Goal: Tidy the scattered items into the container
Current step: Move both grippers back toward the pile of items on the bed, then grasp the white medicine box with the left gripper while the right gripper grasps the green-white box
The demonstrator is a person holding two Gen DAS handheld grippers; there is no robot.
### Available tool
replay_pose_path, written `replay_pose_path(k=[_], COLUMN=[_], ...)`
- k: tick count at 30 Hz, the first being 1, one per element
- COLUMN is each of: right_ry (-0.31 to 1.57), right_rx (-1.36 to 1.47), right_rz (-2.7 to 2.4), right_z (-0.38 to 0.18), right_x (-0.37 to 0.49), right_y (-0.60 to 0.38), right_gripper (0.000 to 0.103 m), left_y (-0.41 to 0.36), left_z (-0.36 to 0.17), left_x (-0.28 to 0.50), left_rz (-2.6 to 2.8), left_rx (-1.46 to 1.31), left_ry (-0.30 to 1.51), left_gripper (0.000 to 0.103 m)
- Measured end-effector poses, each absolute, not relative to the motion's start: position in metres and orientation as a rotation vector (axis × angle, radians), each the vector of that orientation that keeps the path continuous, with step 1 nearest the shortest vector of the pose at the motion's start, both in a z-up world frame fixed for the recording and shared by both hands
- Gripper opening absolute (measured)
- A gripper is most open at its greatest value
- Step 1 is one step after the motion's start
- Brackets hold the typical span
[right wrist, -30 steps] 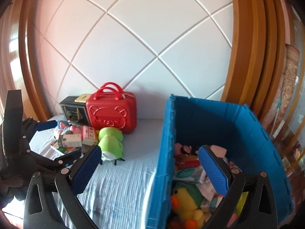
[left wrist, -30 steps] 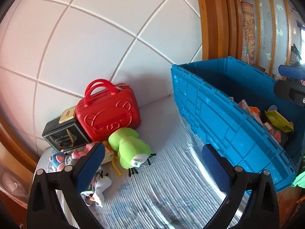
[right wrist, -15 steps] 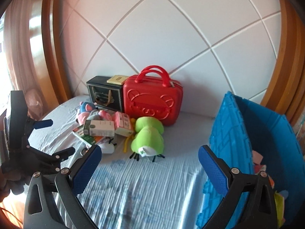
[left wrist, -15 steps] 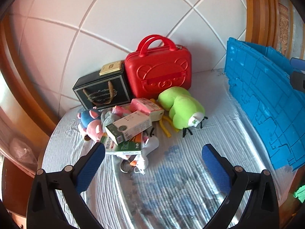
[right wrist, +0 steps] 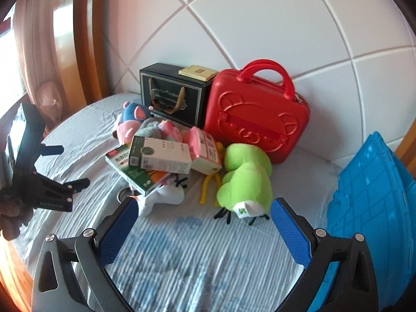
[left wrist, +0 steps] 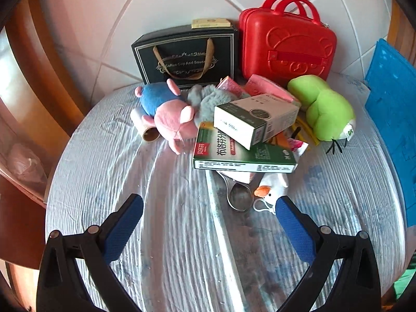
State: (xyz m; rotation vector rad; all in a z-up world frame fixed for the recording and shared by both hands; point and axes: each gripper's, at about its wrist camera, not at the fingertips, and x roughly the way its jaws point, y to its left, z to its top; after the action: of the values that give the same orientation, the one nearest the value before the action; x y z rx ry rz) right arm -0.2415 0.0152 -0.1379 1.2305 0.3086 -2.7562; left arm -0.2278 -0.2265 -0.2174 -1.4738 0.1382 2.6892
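Now both cameras face the toy pile; a second ago they looked mostly at the blue crate (right wrist: 374, 197), which has slid to the right edge of both views. The left gripper (left wrist: 208, 213) and right gripper (right wrist: 204, 213) hang spread wide and empty above the striped sheet (left wrist: 169, 234).

The black gift box (left wrist: 187, 54) reads "Coffee Cup And Saucer" in gold. The green box (left wrist: 241, 153) carries Chinese print, and a white box (left wrist: 254, 119) lies across it. Behind stands the red case (left wrist: 286, 39), embossed with a bear face.

A pig plush (left wrist: 166, 111) lies left of the boxes, the green plush (right wrist: 244, 179) right of them, a spoon (left wrist: 239, 197) just ahead of the left gripper. Bare sheet lies between the plush and the crate wall, and in front of the pile.
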Motion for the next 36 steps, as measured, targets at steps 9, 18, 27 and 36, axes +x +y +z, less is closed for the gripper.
replay_pose_path(k=[9,18,27,36], right_ry=[0.576,0.976,1.241,1.214], right_rx=[1.254,1.263,1.068,1.031], right_rz=[-2.601,-2.379,-2.33,-2.374], right_z=[-0.202,-0.263,-0.299,-0.299], right_x=[-0.325,-0.369,-0.38,-0.385], right_y=[-0.055,-0.092,-0.121,-0.113], right_gripper=[0.103,0.103,0.102,0.101], left_y=[-0.252,-0.258,-0.263,-0.28], left_z=[-0.262,-0.291,-0.297,-0.313], left_x=[-0.272,-0.297,-0.317,-0.339], left_rz=[2.618,2.551,2.511,2.344], left_rx=[-1.516,-1.534,-1.491,-1.536], left_ry=[0.038,-0.092,-0.201,-0.513], left_gripper=[0.103,0.103,0.103,0.103])
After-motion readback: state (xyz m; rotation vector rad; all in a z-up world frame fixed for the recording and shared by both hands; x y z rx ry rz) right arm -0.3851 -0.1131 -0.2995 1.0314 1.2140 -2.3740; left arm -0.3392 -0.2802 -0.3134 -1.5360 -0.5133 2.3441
